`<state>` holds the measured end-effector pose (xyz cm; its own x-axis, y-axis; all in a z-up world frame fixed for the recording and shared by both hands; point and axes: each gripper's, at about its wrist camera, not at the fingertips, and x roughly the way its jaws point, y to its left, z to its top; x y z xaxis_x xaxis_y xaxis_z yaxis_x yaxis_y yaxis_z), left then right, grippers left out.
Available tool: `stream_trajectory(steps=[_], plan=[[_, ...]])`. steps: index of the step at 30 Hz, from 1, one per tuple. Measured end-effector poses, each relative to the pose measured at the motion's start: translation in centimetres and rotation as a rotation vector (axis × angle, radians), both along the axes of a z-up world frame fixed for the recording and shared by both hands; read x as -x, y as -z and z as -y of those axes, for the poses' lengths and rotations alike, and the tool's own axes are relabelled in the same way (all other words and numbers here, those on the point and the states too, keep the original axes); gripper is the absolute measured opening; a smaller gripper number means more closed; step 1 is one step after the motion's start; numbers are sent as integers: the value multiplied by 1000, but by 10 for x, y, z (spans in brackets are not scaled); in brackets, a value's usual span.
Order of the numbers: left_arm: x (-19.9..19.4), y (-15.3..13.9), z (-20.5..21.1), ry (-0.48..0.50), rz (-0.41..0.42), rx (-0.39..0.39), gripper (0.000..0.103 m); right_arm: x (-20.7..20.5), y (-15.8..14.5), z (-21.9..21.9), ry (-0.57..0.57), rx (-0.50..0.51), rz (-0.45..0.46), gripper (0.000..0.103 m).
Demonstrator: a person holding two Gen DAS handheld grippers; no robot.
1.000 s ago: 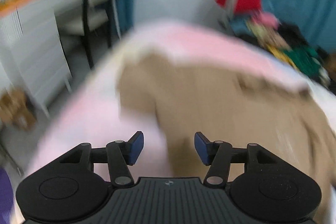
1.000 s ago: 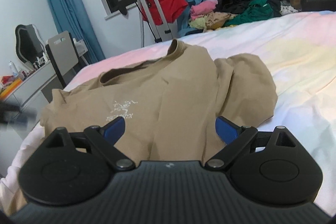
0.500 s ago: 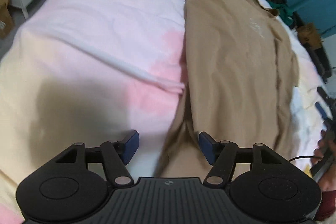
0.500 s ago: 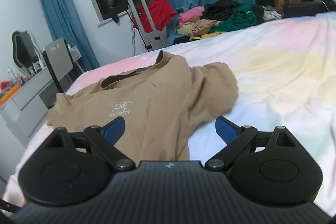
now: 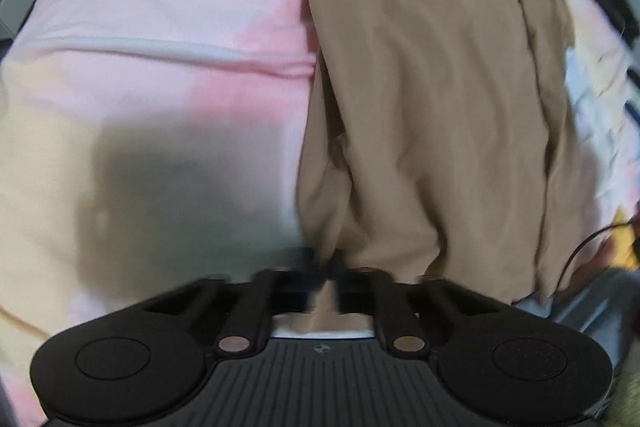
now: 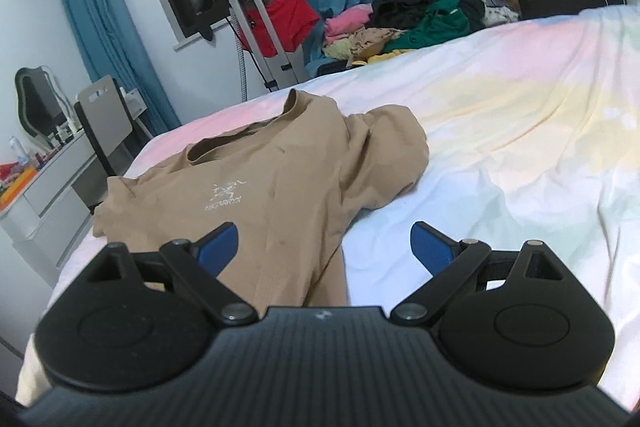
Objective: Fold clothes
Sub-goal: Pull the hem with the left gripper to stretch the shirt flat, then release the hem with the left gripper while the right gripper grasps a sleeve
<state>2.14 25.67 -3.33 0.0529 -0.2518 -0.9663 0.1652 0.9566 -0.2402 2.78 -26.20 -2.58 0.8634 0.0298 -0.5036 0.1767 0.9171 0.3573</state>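
Observation:
A tan T-shirt [image 6: 260,187] with a small white chest logo lies rumpled on the pastel bedsheet [image 6: 500,131], its right side bunched over. In the left wrist view the shirt [image 5: 432,99] runs away from me. My left gripper [image 5: 326,271] is shut on the shirt's near hem at its left corner; the view is blurred there. My right gripper [image 6: 324,247] is open and empty, low over the sheet, with the shirt's near right edge between its blue pads.
A pile of coloured clothes [image 6: 400,27] lies beyond the bed's far edge under blue curtains. A garment steamer stand [image 6: 256,23] with a red cloth, a chair [image 6: 108,123] and a white dresser [image 6: 44,195] stand left of the bed.
My left gripper swung down to the shirt's hem and closed on it. My right gripper drew back and right, still open.

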Motion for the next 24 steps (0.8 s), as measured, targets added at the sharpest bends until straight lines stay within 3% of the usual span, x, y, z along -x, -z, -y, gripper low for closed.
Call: stream_trajectory(steps=[7,9,10,14,20,24], plan=[[16,-29,-7,20,53,-71,4,4,-10,20,50,-24,30,94],[20,-39,-9,23,82,-72,10,5,-11,26,52,-52,37,94],[22,-45,-11,24,101,-64,19,6,-12,30,53,-67,40,94],[30,-76,-13,23,239,-81,43,8,-14,42,57,-124,54,94],[36,-112,57,-5,522,-79,58,4,-9,45,22,-189,44,94],[27,-100,105,-46,640,-26,60,3,-5,42,-16,-216,38,94]])
